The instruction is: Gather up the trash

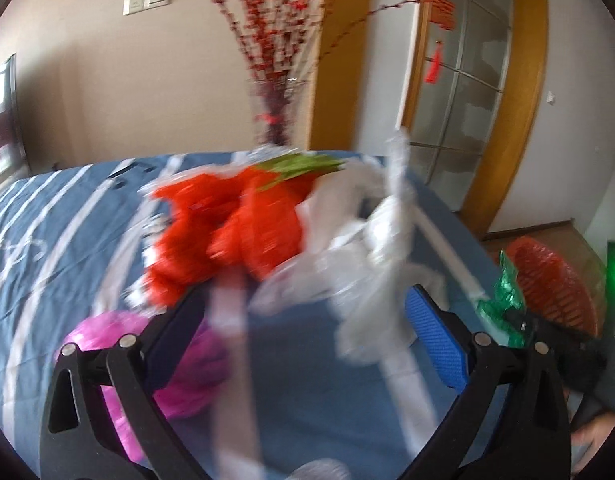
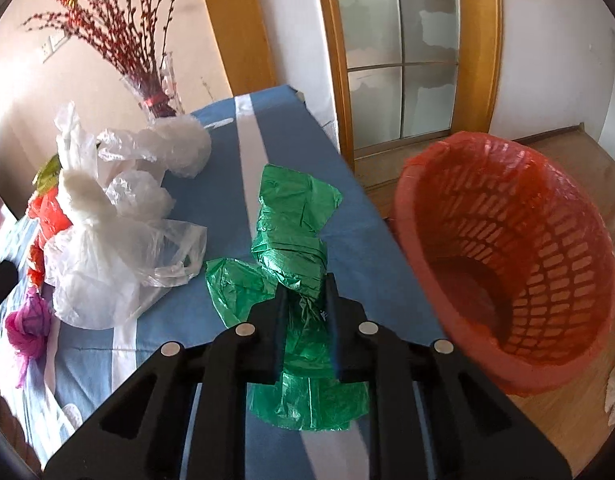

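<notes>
My right gripper (image 2: 305, 292) is shut on a green plastic bag (image 2: 291, 220) and holds it above the blue striped cloth (image 2: 359, 248), next to the red mesh bin (image 2: 507, 248) lined with a red bag. My left gripper (image 1: 303, 308) is open and empty over the cloth (image 1: 67, 216), in front of a red bag (image 1: 227, 228) and white bags (image 1: 371, 240); the view is blurred. A pink bag (image 1: 107, 332) lies under its left finger. The right gripper with the green bag (image 1: 503, 300) shows at the right edge, before the bin (image 1: 555, 280).
White plastic bags (image 2: 107, 216), a red bag (image 2: 47, 216) and a pink bag (image 2: 27, 328) lie on the left of the cloth. A glass vase of red branches (image 2: 155, 92) stands at the far end. A wooden glass door (image 2: 399, 52) and wood floor (image 2: 579, 148) are behind the bin.
</notes>
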The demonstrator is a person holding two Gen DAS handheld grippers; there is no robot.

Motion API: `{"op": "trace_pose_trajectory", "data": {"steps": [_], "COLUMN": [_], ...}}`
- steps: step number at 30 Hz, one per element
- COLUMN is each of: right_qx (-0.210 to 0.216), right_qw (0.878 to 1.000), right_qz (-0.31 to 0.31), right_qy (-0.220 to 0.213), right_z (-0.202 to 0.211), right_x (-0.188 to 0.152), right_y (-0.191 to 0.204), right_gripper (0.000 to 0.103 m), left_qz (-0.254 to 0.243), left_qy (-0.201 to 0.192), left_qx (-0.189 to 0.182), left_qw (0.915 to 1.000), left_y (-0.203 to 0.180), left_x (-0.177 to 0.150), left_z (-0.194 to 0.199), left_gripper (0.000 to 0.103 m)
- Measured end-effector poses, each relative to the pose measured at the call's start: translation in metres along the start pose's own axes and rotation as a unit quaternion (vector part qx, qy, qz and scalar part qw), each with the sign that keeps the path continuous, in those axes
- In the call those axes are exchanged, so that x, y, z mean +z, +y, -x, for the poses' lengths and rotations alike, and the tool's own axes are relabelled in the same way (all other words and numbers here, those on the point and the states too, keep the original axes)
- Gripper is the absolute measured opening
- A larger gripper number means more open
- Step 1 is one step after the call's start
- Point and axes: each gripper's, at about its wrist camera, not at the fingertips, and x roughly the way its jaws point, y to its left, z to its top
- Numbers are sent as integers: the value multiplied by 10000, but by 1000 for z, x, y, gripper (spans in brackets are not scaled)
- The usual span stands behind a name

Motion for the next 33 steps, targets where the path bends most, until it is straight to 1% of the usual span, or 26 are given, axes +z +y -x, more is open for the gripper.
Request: {"op": "trace_pose_trajectory", "data": {"steps": [5, 6, 8, 10, 12, 14, 16, 17, 18, 19, 21, 22, 24, 26, 28, 29, 31, 33], "right_qx": [67, 80, 108, 116, 131, 132, 105, 106, 107, 108, 110, 105, 86, 63, 7, -3, -16, -19], "right_qw": [9999, 9998, 9998, 9998, 9997, 9997, 9998, 9998, 9997, 9997, 9996, 9996, 9996, 9996, 9994, 9993, 9991, 9991], "right_qz": [-145, -159, -175, -179, -193, -199, -191, -195, -208, -219, -241, -246, -240, -217, -177, -174, -188, -221], "right_qy": [-24, -27, -23, -20, -3, -8, -6, 1, 14, 19, 10, -17, -100, -174, -298, -334, -382, -373], "right_z": [5, 4, 4, 4, 3, 3, 2, 2, 1, 1, 3, 5, 10, 16, 26, 29, 33, 35], "right_x": [-1, -2, -3, -3, -4, -5, -6, -6, -7, -7, -7, -7, -6, -5, -4, -3, -2, -3], "right_y": [-15, -18, -21, -23, -25, -26, -28, -28, -29, -29, -30, -31, -32, -33, -34, -35, -36, -39], "right_gripper": [17, 17, 17, 17, 17, 18, 18, 18, 18, 18, 18, 18, 18, 18, 18, 18, 18, 18], "left_qz": [-101, -119, -134, -150, -151, -128, -188, -206, -217, -231, -238, -222, -209, -194, -180, -189, -224, -223], "left_qy": [47, 95, 210, 369, 539, 660, 675, 703, 720, 721, 692, 663, 625, 606, 585, 557, 503, 559], "left_qx": [-157, -171, -228, -251, -306, -365, -321, -342, -374, -406, -531, -626, -724, -846, -937, -969, -1011, -1046], "left_qw": [9998, 9997, 9994, 9989, 9980, 9971, 9970, 9967, 9965, 9963, 9959, 9956, 9952, 9944, 9937, 9936, 9934, 9927], "left_y": [-26, -31, -38, -45, -48, -48, -52, -53, -54, -55, -55, -55, -54, -54, -54, -55, -56, -57], "left_x": [20, 22, 26, 28, 25, 21, 19, 18, 18, 18, 18, 19, 19, 19, 19, 18, 17, 15], "left_z": [-25, -32, -44, -57, -65, -71, -73, -75, -76, -76, -73, -69, -64, -56, -50, -46, -41, -39], "left_gripper": [84, 80, 75, 69, 60, 58, 56, 51, 44, 40, 24, 22, 12, 7, 6, 3, 2, 3]}}
